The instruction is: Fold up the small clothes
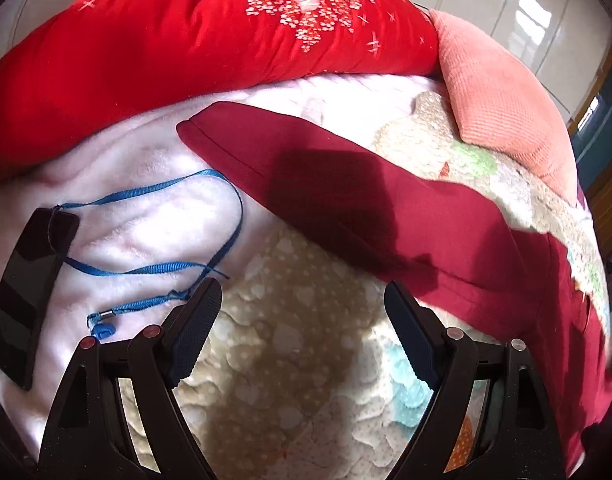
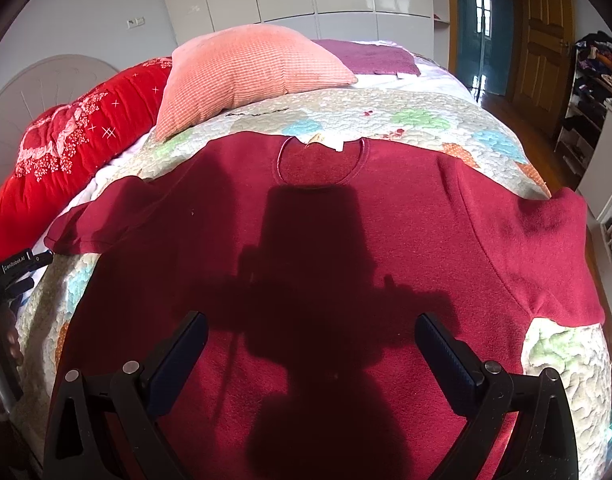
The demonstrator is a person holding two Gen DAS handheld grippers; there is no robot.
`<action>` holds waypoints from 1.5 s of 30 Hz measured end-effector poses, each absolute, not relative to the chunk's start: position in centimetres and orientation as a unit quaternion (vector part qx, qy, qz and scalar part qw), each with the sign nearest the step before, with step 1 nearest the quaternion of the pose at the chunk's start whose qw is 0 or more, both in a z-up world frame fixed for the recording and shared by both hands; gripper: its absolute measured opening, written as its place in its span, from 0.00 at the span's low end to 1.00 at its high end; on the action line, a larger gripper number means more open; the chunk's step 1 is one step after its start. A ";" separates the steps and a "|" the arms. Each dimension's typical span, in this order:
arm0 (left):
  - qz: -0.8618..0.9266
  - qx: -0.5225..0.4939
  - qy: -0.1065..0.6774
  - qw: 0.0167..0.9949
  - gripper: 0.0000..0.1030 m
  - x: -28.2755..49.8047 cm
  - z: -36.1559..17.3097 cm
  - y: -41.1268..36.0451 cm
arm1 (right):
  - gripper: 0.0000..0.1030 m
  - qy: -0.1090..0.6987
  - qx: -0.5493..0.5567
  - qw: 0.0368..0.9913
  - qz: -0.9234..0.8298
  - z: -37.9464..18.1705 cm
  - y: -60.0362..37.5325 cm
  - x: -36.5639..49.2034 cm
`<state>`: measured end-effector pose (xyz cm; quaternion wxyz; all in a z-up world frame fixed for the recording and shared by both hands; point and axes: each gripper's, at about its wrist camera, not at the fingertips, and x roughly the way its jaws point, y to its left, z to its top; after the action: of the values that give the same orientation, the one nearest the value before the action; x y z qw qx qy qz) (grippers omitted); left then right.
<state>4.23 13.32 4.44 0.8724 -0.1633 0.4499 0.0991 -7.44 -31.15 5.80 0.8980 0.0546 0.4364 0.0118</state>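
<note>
Both of your hand-held grippers, left (image 1: 301,300) and right (image 2: 312,334), gape wide and hold nothing above the dark red short-sleeved knit top (image 2: 326,240) spread flat on the pastel quilted bed (image 2: 426,116).

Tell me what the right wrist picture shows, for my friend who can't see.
A dark red shirt lies spread flat on a quilt, sleeves out to both sides. The right tool hangs open above it, casting a shadow. Behind are a pink pillow and a red blanket.
</note>
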 end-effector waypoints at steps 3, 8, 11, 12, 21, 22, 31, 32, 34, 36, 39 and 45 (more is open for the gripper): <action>0.111 -0.201 0.446 0.865 0.81 5.9 4.6 15.5 | 0.99 0.439 0.061 0.896 0.017 5.6 -31.1 -7.3; 0.142 -0.237 0.441 0.854 0.81 9.1 4.2 19.6 | 0.99 0.445 0.063 0.893 0.030 5.2 -30.7 -6.9; 0.162 -0.265 0.433 0.847 0.78 10.8 3.5 21.8 | 0.99 0.452 0.061 0.889 0.038 4.9 -30.4 -6.6; 0.163 -0.273 0.435 0.842 0.76 11.4 3.1 22.4 | 0.99 0.454 0.060 0.888 0.041 4.8 -30.3 -6.5; 0.155 -0.261 0.436 0.847 0.06 13.3 2.5 23.0 | 0.99 0.460 0.064 0.884 0.046 4.3 -30.2 -5.9; 0.145 -0.264 0.423 0.854 0.06 12.8 3.5 22.7 | 0.99 0.459 0.065 0.885 0.047 4.4 -30.2 -6.0; -0.079 -0.207 0.328 0.918 0.05 6.9 16.5 8.8 | 0.99 0.441 0.098 0.891 0.042 5.7 -31.8 -6.8; -0.108 -0.196 0.324 0.919 0.05 6.3 17.4 6.1 | 0.99 0.439 0.099 0.892 0.038 5.9 -32.1 -6.9; -0.169 -0.179 0.320 0.915 0.05 5.3 18.3 0.7 | 0.99 0.433 0.104 0.895 0.029 6.3 -33.0 -7.2; -0.221 -0.164 0.335 0.901 0.05 5.0 17.9 -4.8 | 0.99 0.428 0.112 0.897 0.018 6.7 -34.2 -7.4; -0.257 -0.139 0.375 0.880 0.05 5.1 14.8 -12.3 | 0.99 0.424 0.126 0.897 -0.005 6.9 -36.5 -7.8; -0.291 -0.063 0.476 0.827 0.05 4.0 6.2 -22.6 | 0.99 0.421 0.151 0.893 -0.052 7.4 -41.1 -8.3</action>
<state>3.95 -22.56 6.18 0.8275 -0.0630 0.4762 -0.2907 -8.32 -41.07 7.39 0.8931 0.1505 0.4207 -0.0516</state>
